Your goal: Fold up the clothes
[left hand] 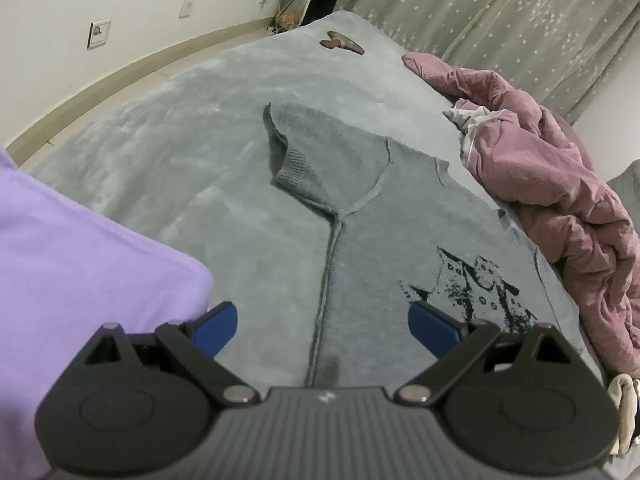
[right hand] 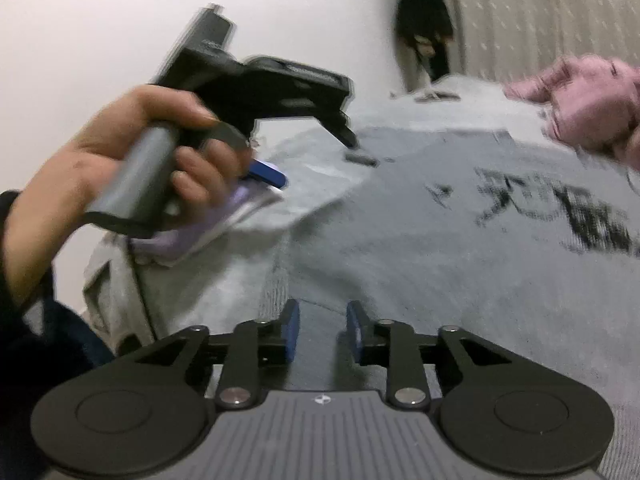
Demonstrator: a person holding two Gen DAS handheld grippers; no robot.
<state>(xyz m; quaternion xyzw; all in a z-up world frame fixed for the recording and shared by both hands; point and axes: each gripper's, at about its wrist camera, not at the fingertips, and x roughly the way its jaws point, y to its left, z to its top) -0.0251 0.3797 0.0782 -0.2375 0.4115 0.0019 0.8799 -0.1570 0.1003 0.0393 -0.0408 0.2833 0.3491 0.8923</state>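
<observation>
While the grey sweater [left hand: 380, 216] lies spread flat on the bed [left hand: 160, 168], its dark printed pattern [left hand: 468, 292] at four o'clock carries no writing that can be read, and the sleeve points toward twelve o'clock. The left gripper [left hand: 323, 320] hangs over the sweater's side seam with its blue pads [left hand: 218, 326] spread wide and nothing between them, a lilac cloth [left hand: 80, 264] at nine o'clock. The right gripper [right hand: 322, 330] stands partly parted over the sweater's hem, pinching nothing, a hand [right hand: 132, 160] at ten o'clock.
</observation>
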